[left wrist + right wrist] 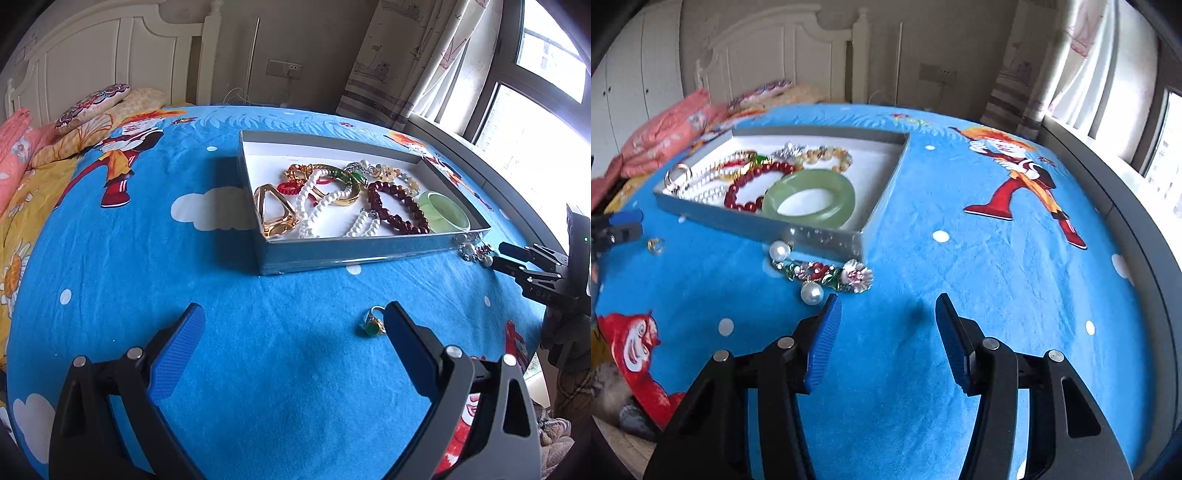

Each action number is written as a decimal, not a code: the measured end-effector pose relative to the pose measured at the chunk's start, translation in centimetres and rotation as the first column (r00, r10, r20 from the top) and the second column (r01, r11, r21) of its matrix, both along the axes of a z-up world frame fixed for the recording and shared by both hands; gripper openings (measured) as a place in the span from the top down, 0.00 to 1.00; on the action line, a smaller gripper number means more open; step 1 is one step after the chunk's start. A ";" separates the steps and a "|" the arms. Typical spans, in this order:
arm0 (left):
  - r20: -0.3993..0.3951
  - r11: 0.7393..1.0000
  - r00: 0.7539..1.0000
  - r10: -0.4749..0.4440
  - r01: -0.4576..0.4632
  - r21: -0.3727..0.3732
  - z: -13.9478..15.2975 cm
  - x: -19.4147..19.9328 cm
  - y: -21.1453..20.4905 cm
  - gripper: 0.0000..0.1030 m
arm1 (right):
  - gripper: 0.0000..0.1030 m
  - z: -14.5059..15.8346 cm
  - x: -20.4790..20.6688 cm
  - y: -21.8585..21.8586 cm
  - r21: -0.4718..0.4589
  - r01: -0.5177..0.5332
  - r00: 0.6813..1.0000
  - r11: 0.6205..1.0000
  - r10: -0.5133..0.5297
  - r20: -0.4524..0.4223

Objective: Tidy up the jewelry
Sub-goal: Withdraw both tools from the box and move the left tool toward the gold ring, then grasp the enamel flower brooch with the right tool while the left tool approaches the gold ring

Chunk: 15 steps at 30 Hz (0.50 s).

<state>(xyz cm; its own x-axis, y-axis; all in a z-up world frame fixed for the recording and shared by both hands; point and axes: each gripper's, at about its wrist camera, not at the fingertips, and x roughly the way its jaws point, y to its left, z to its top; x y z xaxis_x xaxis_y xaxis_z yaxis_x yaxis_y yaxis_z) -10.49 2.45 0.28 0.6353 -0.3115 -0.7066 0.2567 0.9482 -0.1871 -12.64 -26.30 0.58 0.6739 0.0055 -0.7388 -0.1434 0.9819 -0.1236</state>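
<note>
A shallow grey box (354, 253) (768, 225) on the blue bedspread holds a pale green bangle (809, 202) (445, 212), a dark red bead bracelet (397, 206) (753, 184), pearl strands (317, 201), gold pieces and other jewelry. A gold ring with a green stone (373, 322) (655, 245) lies on the cloth just inside my left gripper's right finger. My left gripper (295, 314) is open. A flower brooch with two pearls (822, 275) (474, 253) lies by the box's near corner. My right gripper (888, 304) (496, 256) is open, just right of the brooch.
The bed carries a blue cartoon-print cover (221, 314). Pillows and a pink quilt (22, 144) (661, 136) lie by the white headboard (110, 48). A curtain (402, 62) and window (535, 122) stand on the right, beyond the bed's edge.
</note>
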 end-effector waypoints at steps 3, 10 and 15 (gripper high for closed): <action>0.001 1.000 1.000 -0.001 0.001 -0.001 0.0 0.0 0.0 0.06 | 0.49 0.0 0.2 0.7 -0.026 -0.015 1.000 1.000 0.015 -0.002; 0.002 1.000 1.000 -0.001 0.001 -0.001 0.1 -0.1 -0.1 0.06 | 0.48 -0.2 -0.4 3.6 -0.037 -0.104 0.995 0.994 0.105 0.000; 0.004 1.000 1.000 -0.006 0.006 -0.003 0.2 -0.1 -0.1 0.06 | 0.47 -0.1 0.6 2.0 0.062 -0.108 0.993 0.992 0.111 -0.048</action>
